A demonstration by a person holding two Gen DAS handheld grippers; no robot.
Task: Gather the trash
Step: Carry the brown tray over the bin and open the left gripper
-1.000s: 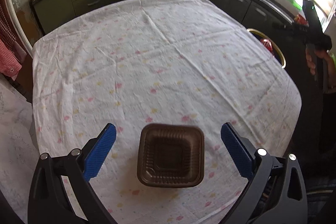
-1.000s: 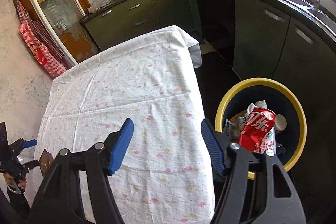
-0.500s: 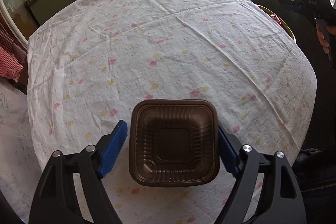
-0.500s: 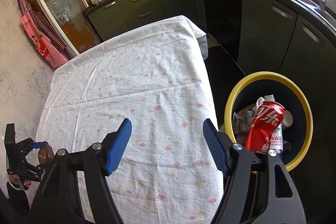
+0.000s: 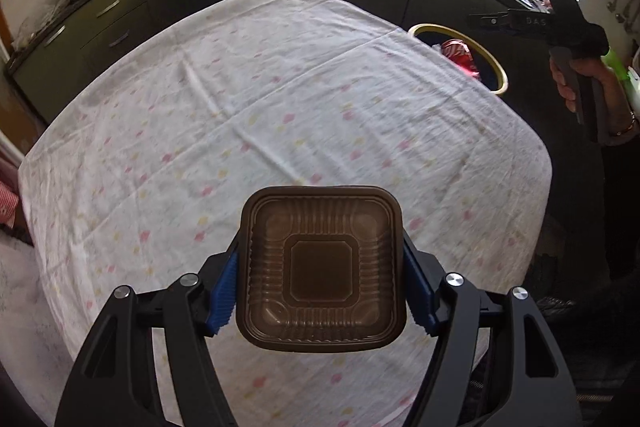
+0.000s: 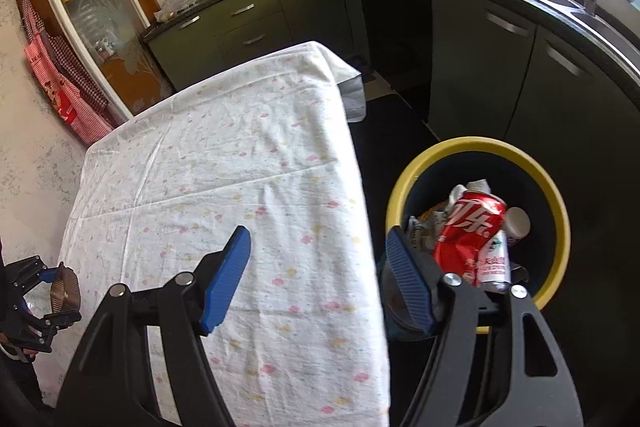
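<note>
My left gripper [image 5: 320, 291] is shut on a brown ribbed plastic tray [image 5: 320, 273] and holds it lifted above the near edge of the table [image 5: 260, 99]. The tray also shows small in the right wrist view [image 6: 64, 289], at the far left. My right gripper [image 6: 316, 279] is open and empty, over the table's right edge beside the yellow-rimmed trash bin [image 6: 556, 203]. The bin holds a crushed red can [image 6: 468, 231] and other scraps. The bin also shows in the left wrist view [image 5: 498, 67], beyond the table's far right corner.
The table wears a white cloth with pink and yellow spots [image 6: 240, 167]. Dark kitchen cabinets [image 5: 120, 11] and a counter with a sink [image 6: 580, 3] run behind and to the right. Dark floor [image 6: 400, 131] lies between the table and the bin.
My left gripper closed on the brown tray and lifted it off the cloth. My right gripper stayed open and shifted slightly beside the bin.
</note>
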